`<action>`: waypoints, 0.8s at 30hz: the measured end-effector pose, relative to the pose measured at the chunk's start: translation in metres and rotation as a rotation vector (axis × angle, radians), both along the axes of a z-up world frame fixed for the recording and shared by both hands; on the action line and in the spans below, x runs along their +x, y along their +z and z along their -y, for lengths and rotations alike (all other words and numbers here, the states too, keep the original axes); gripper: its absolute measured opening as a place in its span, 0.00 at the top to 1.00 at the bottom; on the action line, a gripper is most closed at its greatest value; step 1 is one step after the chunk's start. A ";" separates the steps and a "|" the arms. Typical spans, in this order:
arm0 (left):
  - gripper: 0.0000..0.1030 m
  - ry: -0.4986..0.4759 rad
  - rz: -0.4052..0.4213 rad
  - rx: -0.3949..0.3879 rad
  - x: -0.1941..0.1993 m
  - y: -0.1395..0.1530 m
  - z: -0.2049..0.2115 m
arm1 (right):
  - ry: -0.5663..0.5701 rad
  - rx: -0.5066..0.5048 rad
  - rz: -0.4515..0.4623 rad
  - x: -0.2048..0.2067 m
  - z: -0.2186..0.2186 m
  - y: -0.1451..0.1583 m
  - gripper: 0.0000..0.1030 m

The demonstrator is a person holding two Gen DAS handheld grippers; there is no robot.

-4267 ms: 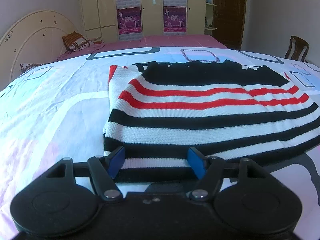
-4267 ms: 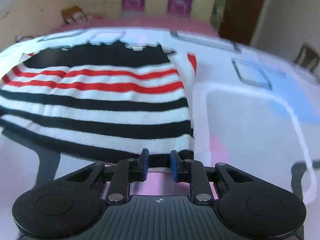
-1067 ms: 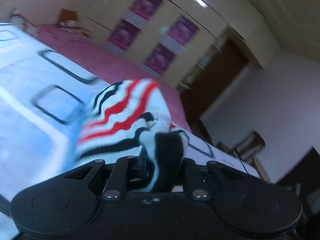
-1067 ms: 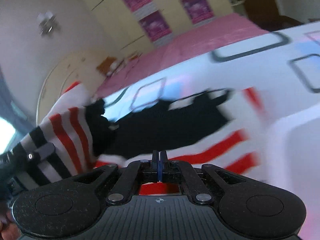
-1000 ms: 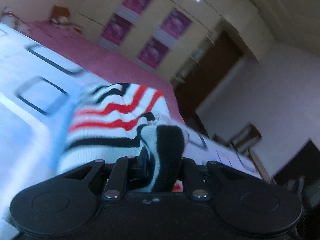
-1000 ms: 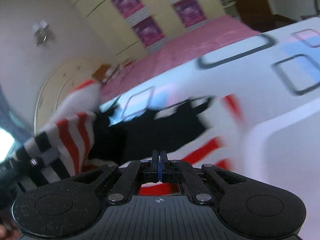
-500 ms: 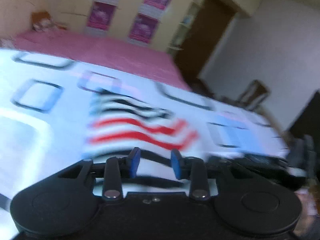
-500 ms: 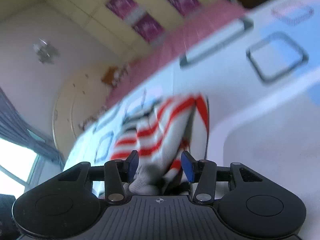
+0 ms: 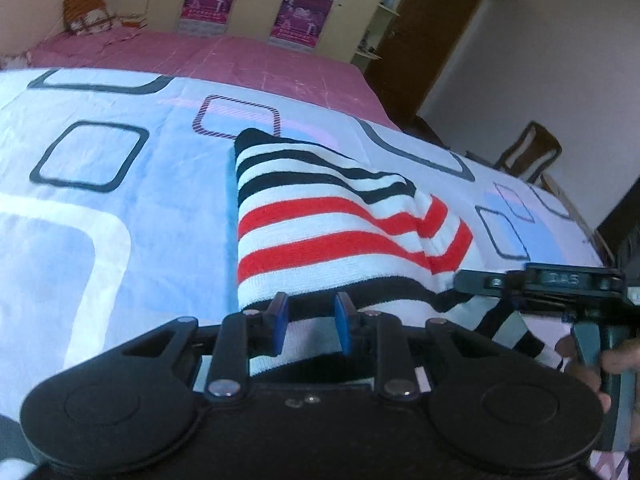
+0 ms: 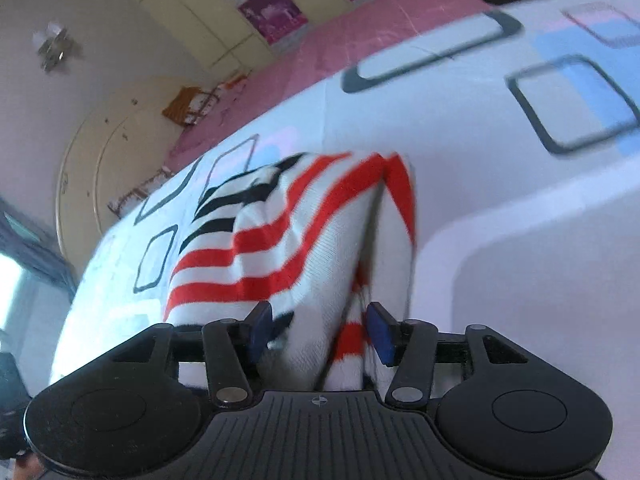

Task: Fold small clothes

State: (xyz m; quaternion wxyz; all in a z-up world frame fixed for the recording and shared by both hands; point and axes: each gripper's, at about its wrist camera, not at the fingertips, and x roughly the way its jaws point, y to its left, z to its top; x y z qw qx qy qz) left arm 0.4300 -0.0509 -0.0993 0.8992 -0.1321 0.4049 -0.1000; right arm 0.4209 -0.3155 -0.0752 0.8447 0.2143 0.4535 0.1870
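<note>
On the patterned bedspread (image 9: 100,208) lies the folded striped sweater (image 9: 320,216), both grippers' jaws released just at its near edge, where a snagging fingertip might undo the fold.

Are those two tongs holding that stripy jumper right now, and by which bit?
Neither grips it. The left tongs stand open over the folded jumper's near edge. The right tongs, jaws just closing, straddle its bunched corner, pads not pressing.
</note>
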 end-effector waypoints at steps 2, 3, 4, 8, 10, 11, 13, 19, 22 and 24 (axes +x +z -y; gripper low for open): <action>0.84 -0.037 0.018 -0.005 -0.003 0.006 0.000 | 0.033 -0.060 0.040 -0.002 -0.007 0.004 0.79; 0.86 -0.064 0.029 0.003 -0.005 0.008 0.001 | 0.036 -0.066 0.090 -0.009 -0.006 0.011 0.80; 0.86 -0.083 0.024 0.030 -0.006 0.007 0.005 | 0.041 -0.082 0.145 -0.018 -0.005 0.019 0.80; 0.86 -0.128 -0.011 0.061 0.002 0.001 0.024 | 0.014 -0.174 0.106 -0.025 0.002 -0.010 0.80; 0.86 -0.171 -0.014 0.136 0.006 0.006 0.032 | -0.023 -0.093 0.079 -0.023 0.013 -0.016 0.80; 0.86 -0.181 -0.021 0.144 0.007 0.010 0.031 | -0.018 -0.101 0.077 -0.022 0.013 -0.011 0.80; 0.80 -0.182 0.029 0.120 0.007 0.023 0.022 | -0.044 -0.141 0.132 -0.027 0.014 0.006 0.80; 0.70 -0.173 0.047 0.131 0.058 0.018 0.018 | -0.010 -0.241 0.193 0.015 -0.010 0.015 0.80; 0.72 -0.167 -0.013 0.133 0.071 -0.007 0.019 | 0.025 -0.415 0.126 0.042 -0.018 -0.023 0.82; 0.72 -0.175 -0.010 0.154 0.068 -0.004 0.021 | 0.017 -0.381 0.102 0.044 -0.011 -0.022 0.82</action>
